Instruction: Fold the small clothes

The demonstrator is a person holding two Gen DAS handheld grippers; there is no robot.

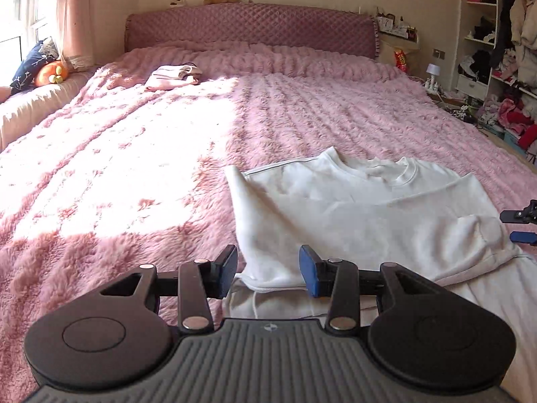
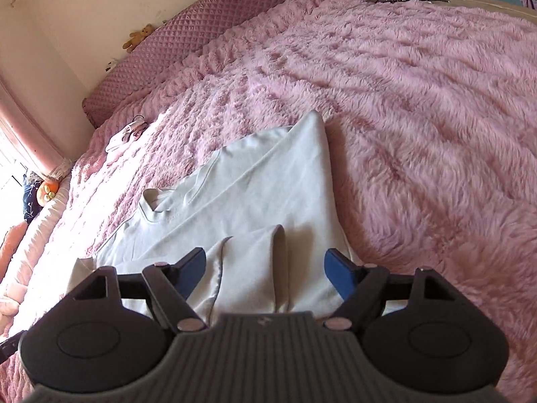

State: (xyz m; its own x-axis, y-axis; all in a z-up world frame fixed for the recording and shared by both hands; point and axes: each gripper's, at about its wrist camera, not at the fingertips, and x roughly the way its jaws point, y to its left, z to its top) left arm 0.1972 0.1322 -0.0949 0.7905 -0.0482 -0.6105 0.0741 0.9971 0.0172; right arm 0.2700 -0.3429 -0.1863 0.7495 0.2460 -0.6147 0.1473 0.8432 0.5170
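A white sweatshirt [image 1: 369, 208] lies on the pink fluffy blanket [image 1: 134, 168], collar toward the headboard, with its sides partly folded in. My left gripper [image 1: 268, 270] hovers open over the shirt's near left corner; the cloth shows between the pads but they do not press it. In the right wrist view the same sweatshirt [image 2: 248, 181] has a sleeve folded across its body, and my right gripper [image 2: 265, 270] stands open just above that sleeve, holding nothing. The right gripper [image 1: 518, 226] also shows at the right edge of the left wrist view, beside the shirt.
A small pile of folded clothes [image 1: 174, 75] sits far up the bed near the quilted headboard [image 1: 251, 27]. Cushions and an orange plush [image 1: 50, 72] lie by the window at the left. Open shelves with clothes [image 1: 496, 50] stand at the right.
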